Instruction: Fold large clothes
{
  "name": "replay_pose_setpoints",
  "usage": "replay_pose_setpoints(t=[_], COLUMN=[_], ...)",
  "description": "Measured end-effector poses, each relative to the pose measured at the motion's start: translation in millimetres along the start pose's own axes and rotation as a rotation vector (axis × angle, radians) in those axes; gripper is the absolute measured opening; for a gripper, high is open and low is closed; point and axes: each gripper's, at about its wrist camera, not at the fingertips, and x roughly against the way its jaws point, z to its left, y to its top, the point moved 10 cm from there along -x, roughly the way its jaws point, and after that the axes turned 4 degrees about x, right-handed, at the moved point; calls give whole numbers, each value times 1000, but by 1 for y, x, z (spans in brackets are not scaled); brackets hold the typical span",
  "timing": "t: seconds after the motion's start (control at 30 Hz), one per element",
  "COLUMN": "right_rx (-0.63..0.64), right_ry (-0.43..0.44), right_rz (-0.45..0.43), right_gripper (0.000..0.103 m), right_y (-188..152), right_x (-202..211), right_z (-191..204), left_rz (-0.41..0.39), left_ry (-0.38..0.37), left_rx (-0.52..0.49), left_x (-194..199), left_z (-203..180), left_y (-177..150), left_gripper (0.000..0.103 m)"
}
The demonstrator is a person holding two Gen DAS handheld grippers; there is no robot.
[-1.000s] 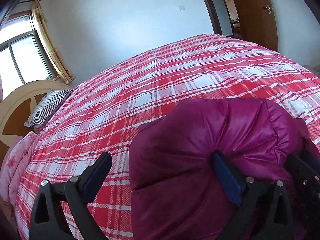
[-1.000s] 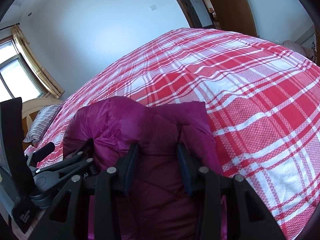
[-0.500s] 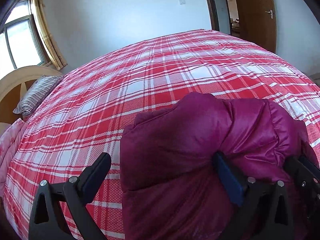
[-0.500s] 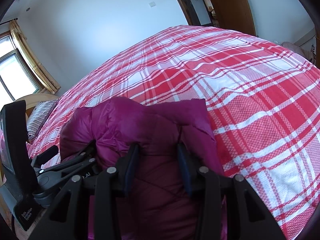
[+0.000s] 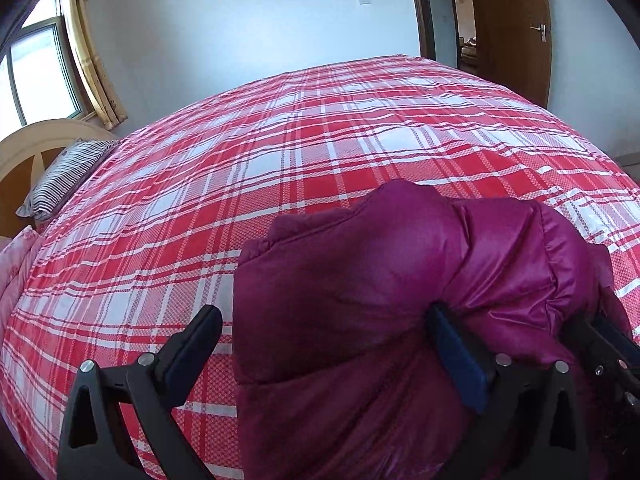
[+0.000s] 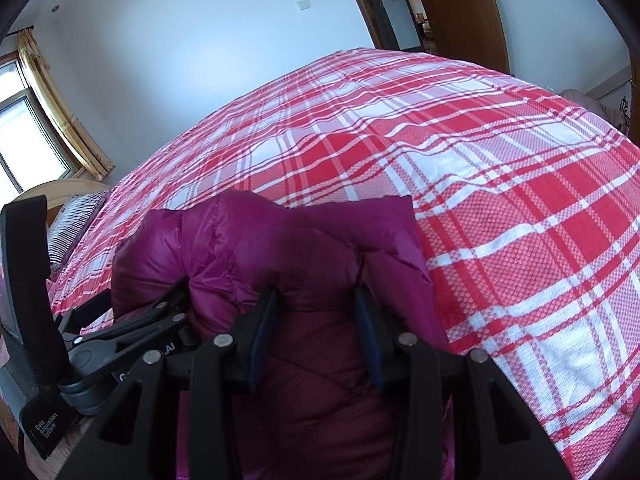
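1. So the thing being folded is a puffy magenta jacket [image 5: 360, 300], bunched up at the near edge of the bed [image 5: 280, 168]. The rest of that red plaid cover is bare all the way to the far side.

2. Right hand-held gripper [image 6: 316, 332]: its two blue pads are pinched onto a fat ridge of the jacket [image 6: 280, 264] straight ahead at 12 o'clock. Partly closed, with padding squeezed between the pads, so I'd call that a real grip.

3. Left hand-held gripper [image 5: 328, 352]: jaws spread wide. One finger hangs over bare plaid at about 7 o'clock in its view, clear of the fabric. The other is tucked under a bulge of the jacket at about 4 o'clock. It touches on one side only, so it's open and not clamping anything.

4. The relation that matters: from the left one, the jacket's bulk sits between 12 and 4 o'clock and spills past the right-hand finger. In the right wrist view that left hand-held gripper [image 6: 132, 320] shows up at 9 o'clock, poked into the same bundle.

5. Long axis of the bundle looks like it runs left to right along the bed edge, across both of them, though it's pretty lumpy.

6. My guess: the right side is anchored, so the left needs to slide toward 3 o'clock to get fabric between its pads before any lift.
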Motion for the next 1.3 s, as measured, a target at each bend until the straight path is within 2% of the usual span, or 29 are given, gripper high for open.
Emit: replay_pose_setpoints(t=[0.57, 1.3], right_rx=[28, 61], right_ry=[-35, -75], right_rz=[25, 43], right_gripper=[43, 43], right_y=[-2, -4], right_x=[-5, -9], right_z=[2, 5], left_rz=[22, 26], left_ry=[-33, -37], left_rx=[23, 26], left_x=[-5, -7], left_z=[1, 1], left_y=[-3, -4], left_gripper=[102, 102])
